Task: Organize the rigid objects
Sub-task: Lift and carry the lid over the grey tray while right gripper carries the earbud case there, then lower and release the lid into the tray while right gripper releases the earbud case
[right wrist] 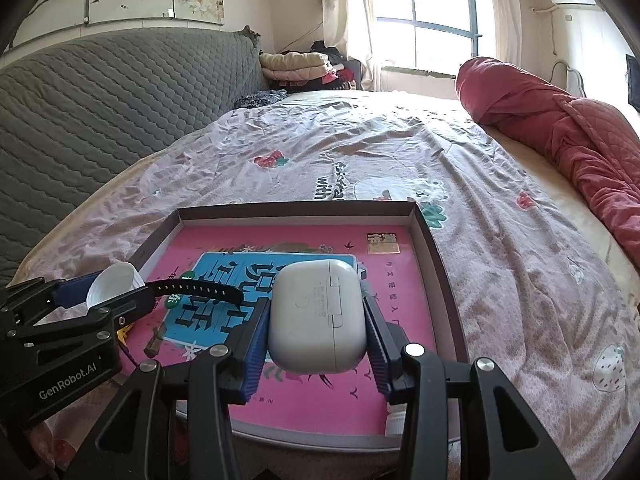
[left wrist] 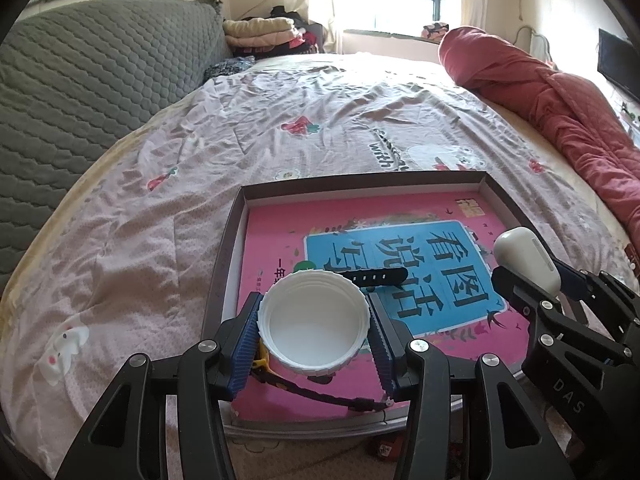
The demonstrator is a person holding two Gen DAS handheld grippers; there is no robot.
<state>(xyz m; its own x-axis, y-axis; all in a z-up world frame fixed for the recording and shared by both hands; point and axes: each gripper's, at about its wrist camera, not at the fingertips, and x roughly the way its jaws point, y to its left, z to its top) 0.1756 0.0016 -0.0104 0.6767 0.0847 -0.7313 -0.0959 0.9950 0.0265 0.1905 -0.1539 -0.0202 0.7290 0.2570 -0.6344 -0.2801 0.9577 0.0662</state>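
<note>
The left gripper (left wrist: 314,330) is clamped on a white ribbed cap (left wrist: 314,322), its blue ridged pads (left wrist: 244,350) pressing the cap's left and right sides; the cap sits squarely between the fingertips with its open hollow facing the camera, held over the near left part of a shallow brown tray (left wrist: 230,240); the tray lies on a bed (left wrist: 160,184) spread with a pale printed sheet, and a pink book (left wrist: 440,216) with a blue panel of Chinese characters covers its floor.

Just beyond the cap, past the left fingertips, a black watch strap (left wrist: 380,276) reaches to the right across the book; below the cap, nearer the gripper's body, a second dark strap piece (left wrist: 320,394) with a yellow part beside it runs under the fingers; whether the two belong to one watch I cannot tell.

The right gripper (right wrist: 318,320) is closed on a white earbud case (right wrist: 318,316), gripped by its left and right faces, its hinged side with small printed text turned toward the camera; the case hangs over the middle of the book, inside the tray's walls.

Seen from the right wrist, the left gripper and its cap stand off to the left, near the tray's left wall; seen from the left wrist, the right gripper holds the case to the right, well apart from the cap; farther off lie a red quilt (left wrist: 560,92) on the right and a grey padded headboard (left wrist: 80,92) on the left.
</note>
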